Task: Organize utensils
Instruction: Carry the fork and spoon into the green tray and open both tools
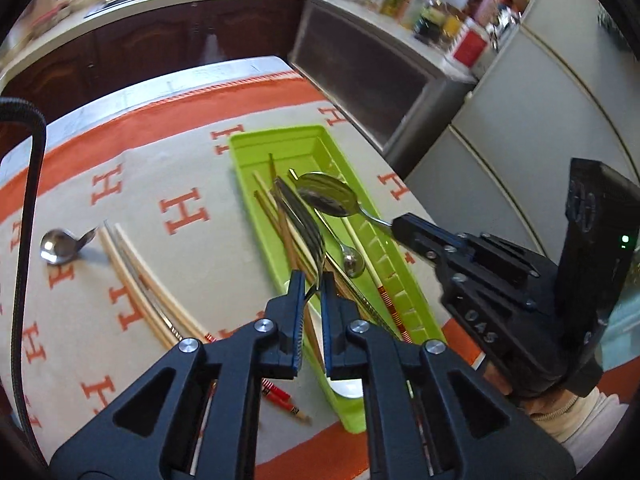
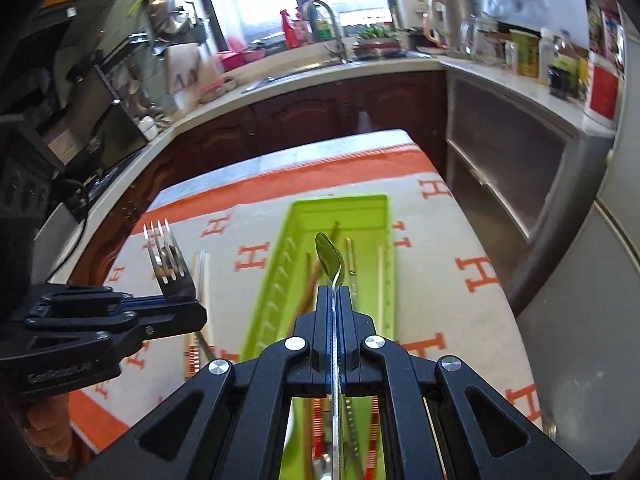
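My left gripper (image 1: pixel 312 280) is shut on the handle of a steel fork (image 1: pixel 302 220), held edge-on above the lime-green tray (image 1: pixel 276 136). In the right wrist view the fork (image 2: pixel 170 256) shows its tines upward at the left, in the left gripper (image 2: pixel 198 305). My right gripper (image 2: pixel 334 293) is shut on the thin handle of a steel spoon (image 2: pixel 330 258), its bowl over the tray (image 2: pixel 340 208). From the left wrist view, this spoon (image 1: pixel 328 198) hangs over the tray's middle, with the right gripper (image 1: pixel 396 226) at the right. Chopsticks and a small spoon (image 1: pixel 354 262) lie in the tray.
On the orange-and-grey cloth (image 1: pixel 180 160) left of the tray lie pale chopsticks (image 1: pixel 140 280) and a short steel spoon (image 1: pixel 60 245). Red-ended chopsticks (image 1: pixel 280 396) lie near the front. Dark kitchen cabinets (image 2: pixel 320 112) and a sink counter run behind the table; a fridge (image 1: pixel 540 100) stands right.
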The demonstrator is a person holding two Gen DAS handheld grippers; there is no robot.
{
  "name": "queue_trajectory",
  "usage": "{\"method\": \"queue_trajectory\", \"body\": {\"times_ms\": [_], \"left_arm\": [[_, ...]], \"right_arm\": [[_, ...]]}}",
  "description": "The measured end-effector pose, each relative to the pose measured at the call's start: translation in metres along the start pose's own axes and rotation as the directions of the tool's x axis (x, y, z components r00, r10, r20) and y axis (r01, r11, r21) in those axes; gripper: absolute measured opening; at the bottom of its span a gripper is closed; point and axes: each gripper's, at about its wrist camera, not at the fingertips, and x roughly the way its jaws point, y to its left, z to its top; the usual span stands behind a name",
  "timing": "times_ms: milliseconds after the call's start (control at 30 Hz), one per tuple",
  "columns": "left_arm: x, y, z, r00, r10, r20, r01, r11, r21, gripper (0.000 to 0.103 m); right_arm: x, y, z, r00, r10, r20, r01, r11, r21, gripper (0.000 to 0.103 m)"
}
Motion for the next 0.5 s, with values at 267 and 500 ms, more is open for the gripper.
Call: {"method": "queue_trajectory", "body": {"times_ms": [267,500], "left_arm": [[0.051,-0.006,0.020,0.986,-0.004,-0.169,0.011,0.999,0.039,0.004],[0.104,-0.003,0.027,0.942,-0.029,-0.336,0.026,1.000,-0.014,0.000]], "right_arm": [[0.054,-0.023,-0.022,0.990,0.060,-0.131,-0.048,0.995,0.093,0.002],[0.051,-0.025,-0.026,0.990,0.086,-0.110,-0.078,0.994,0.073,0.003]]}}
